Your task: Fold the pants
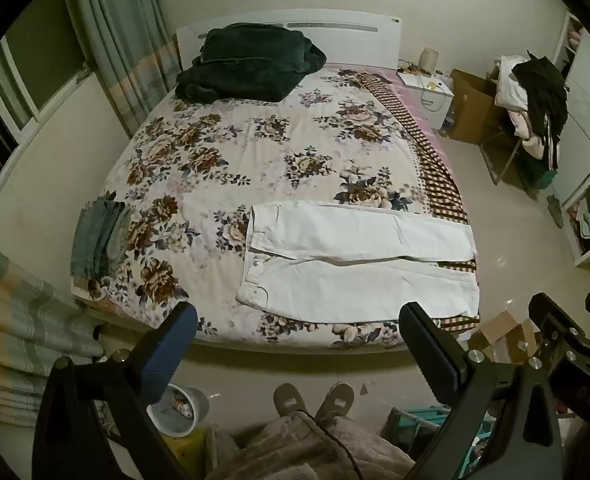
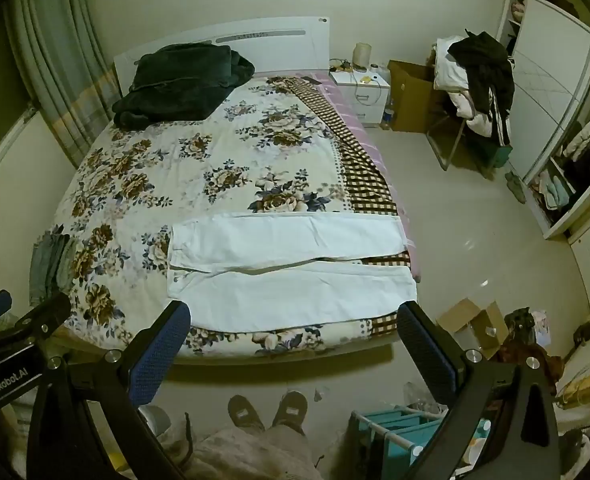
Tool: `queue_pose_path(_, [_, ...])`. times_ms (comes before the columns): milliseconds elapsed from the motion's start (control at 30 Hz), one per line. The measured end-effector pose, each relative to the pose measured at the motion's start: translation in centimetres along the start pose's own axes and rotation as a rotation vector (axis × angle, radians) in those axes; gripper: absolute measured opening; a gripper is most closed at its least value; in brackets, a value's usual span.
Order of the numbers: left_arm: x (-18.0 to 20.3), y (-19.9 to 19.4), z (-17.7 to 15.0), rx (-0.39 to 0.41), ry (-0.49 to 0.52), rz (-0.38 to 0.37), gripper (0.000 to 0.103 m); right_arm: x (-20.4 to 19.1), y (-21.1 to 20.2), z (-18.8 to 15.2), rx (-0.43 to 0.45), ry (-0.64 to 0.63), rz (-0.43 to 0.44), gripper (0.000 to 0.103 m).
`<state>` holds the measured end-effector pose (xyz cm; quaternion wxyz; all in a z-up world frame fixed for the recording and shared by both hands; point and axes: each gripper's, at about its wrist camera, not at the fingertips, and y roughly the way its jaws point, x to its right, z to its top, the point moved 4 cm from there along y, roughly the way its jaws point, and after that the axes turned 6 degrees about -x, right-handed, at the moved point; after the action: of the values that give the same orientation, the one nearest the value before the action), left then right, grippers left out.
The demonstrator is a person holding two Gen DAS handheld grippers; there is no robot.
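A: Left wrist view first, going left to right?

B: Folded grey-green jeans [image 1: 100, 236] are sitting at the left edge of the floral bedspread [image 1: 231, 152]. Dark green blanket [image 1: 247, 62] is lying bunched in the upper centre, against the white headboard [image 1: 347, 34].

A: Pants?

B: White pants [image 1: 359, 260] are lying flat in the lower centre to right of frame, near the bed's front edge, waistband pointing left, legs running right side by side, unfolded.

A: Left gripper?

B: Left gripper [image 1: 297, 330] is hovering wide open at the bottom of frame, over the floor short of the bed, gripping nothing. The other tool is poking in at the lower right.

A: Right wrist view?

B: Same pants [image 2: 291, 272] are lying centre frame, cuffs reaching the right side of the bed. Right gripper [image 2: 293, 328] is also spread wide, empty, fingers framing the near edge of the bed without touching the fabric. Nightstand [image 2: 365, 88] and a chair piled with clothes [image 2: 475, 80] are standing at upper right; a cardboard box [image 2: 475, 324] is lying on the floor at lower right.
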<state>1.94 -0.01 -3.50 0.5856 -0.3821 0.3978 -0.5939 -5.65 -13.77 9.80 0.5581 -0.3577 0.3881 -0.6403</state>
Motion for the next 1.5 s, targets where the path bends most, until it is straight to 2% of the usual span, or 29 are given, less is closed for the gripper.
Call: queue_pose_path(1500, [-0.01,0.01,0.01,0.002,-0.004,-0.007,0.103,0.33,-0.56,-0.57,0.001,-0.009,-0.009,0.103])
